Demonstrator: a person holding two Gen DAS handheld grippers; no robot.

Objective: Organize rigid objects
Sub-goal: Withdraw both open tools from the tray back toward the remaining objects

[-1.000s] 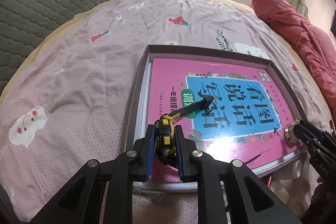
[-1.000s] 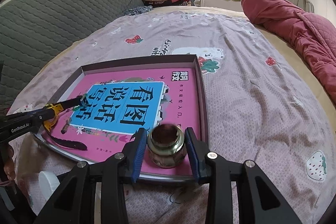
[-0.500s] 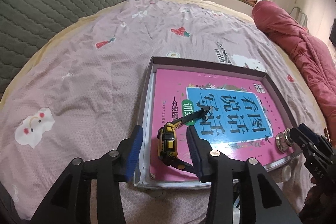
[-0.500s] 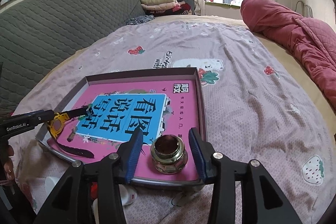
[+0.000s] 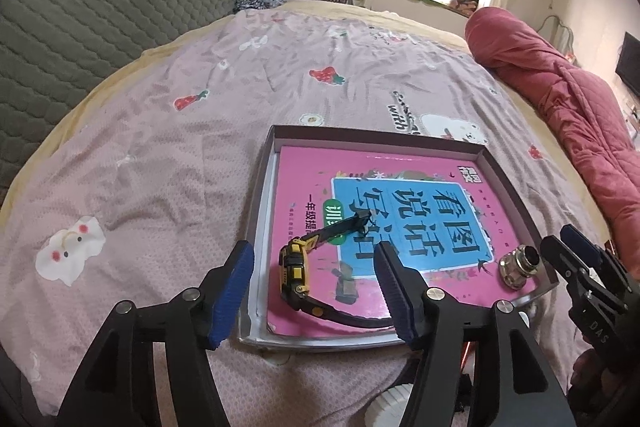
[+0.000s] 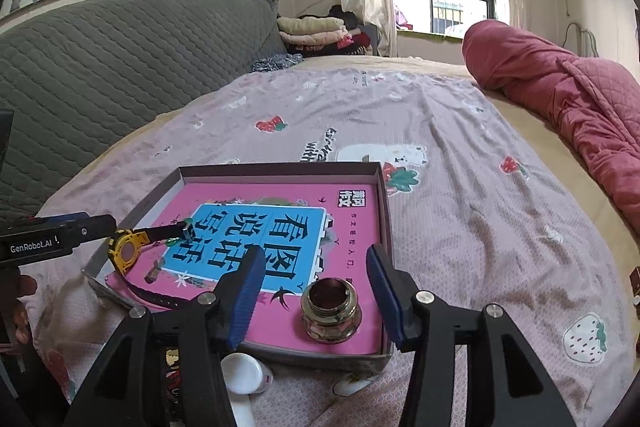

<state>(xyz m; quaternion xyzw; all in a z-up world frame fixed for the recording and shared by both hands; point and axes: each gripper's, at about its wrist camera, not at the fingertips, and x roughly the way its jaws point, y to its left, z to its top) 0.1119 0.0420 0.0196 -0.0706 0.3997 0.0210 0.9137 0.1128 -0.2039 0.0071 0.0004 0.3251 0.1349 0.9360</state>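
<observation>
Nearest the left wrist camera, the left gripper (image 5: 314, 289) is hanging with its blue fingers (image 5: 234, 291) spread wide and gripping nothing; the yellow watch (image 5: 294, 271) is lying free between and just beyond them on the pink book (image 5: 404, 171). In the right wrist view the right gripper (image 6: 316, 297) is gaping just as wide and is also empty, with the brass fitting (image 6: 331, 309) standing upright, mouth up, on the book's near corner between its fingers. Both pieces are sitting inside the shallow box (image 5: 380, 135) on the bed (image 5: 168, 155), so I judge the placing step is finishing and the next move calls for backing off and seeking another item, perhaps the white bottle (image 6: 244, 373) at the box's near edge. The watch is resting on edge, its strap running from near right to far right, buckle end farthest.
</observation>
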